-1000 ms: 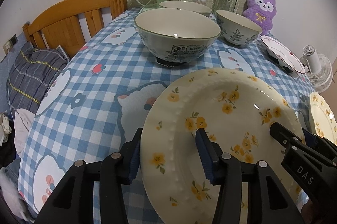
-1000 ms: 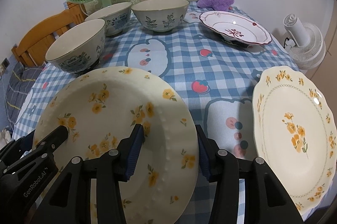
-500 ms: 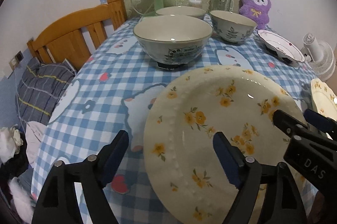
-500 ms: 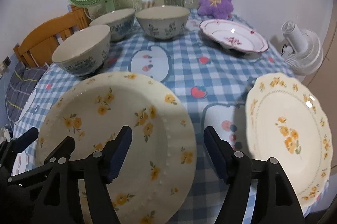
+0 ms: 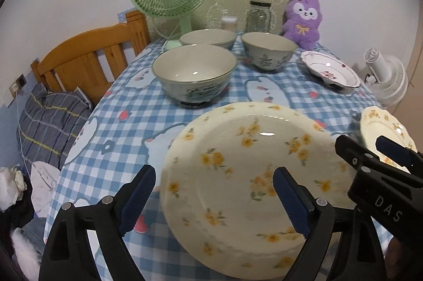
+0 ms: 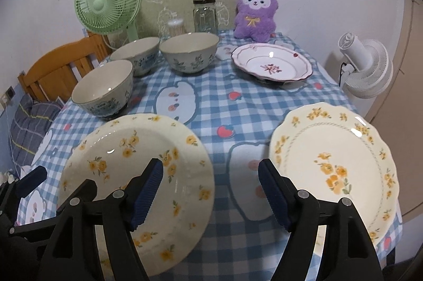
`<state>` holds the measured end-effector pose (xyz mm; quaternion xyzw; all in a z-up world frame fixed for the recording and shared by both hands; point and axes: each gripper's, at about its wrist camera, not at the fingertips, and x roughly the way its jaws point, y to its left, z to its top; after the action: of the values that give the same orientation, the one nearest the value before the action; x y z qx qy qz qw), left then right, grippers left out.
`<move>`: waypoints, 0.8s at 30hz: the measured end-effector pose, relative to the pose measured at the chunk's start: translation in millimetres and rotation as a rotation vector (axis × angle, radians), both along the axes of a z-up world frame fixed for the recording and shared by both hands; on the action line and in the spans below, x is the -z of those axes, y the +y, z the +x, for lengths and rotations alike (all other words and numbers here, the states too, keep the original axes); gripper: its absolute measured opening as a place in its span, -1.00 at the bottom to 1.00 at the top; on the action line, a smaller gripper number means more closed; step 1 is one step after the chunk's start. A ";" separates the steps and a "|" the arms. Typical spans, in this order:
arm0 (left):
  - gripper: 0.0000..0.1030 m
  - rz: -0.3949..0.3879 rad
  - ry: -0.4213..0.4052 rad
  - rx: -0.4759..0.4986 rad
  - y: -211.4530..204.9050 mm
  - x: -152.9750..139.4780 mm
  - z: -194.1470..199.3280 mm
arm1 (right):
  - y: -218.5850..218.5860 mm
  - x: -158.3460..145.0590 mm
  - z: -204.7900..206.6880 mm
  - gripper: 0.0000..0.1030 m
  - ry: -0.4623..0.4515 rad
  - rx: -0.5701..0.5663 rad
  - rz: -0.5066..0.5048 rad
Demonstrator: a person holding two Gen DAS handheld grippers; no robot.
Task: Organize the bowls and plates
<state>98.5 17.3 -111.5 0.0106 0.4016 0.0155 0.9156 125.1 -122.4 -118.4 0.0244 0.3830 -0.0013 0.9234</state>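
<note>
A cream plate with yellow flowers (image 5: 238, 162) (image 6: 127, 149) lies on the checked tablecloth near the front edge. My left gripper (image 5: 212, 197) hovers over its left rim. Its jaws are opening, and neither pad touches the plate. My right gripper (image 6: 210, 180) stands open over the plate's right rim, also without contact. A scalloped cream plate (image 6: 330, 162) lies at the right, and a pink-rimmed plate (image 6: 272, 64) sits farther back. Three bowls stand behind: a near one (image 6: 103, 88) (image 5: 194, 72), a blue-patterned one (image 6: 137, 56) and a leaf-patterned one (image 6: 190, 51).
A green fan (image 6: 105, 6), a glass jar (image 6: 205, 15) and a purple plush (image 6: 253, 14) line the back of the table. A white fan (image 6: 367, 67) stands off the right edge. A wooden headboard (image 5: 87, 59) and bedding sit to the left.
Both grippers' jaws have spread wide and come off the flowered plate's rim. Both have drawn back and upward. The plate stays on the cloth.
</note>
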 end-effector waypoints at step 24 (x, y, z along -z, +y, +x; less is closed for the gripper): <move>0.79 -0.056 -0.025 0.202 -123.8 -21.1 10.3 | -120.6 -25.2 -20.4 0.54 -0.069 0.150 -0.010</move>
<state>108.8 -106.5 -90.4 0.0254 0.3872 -0.0879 0.9174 104.7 -243.0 -93.2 0.0484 0.3480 -0.0715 0.9335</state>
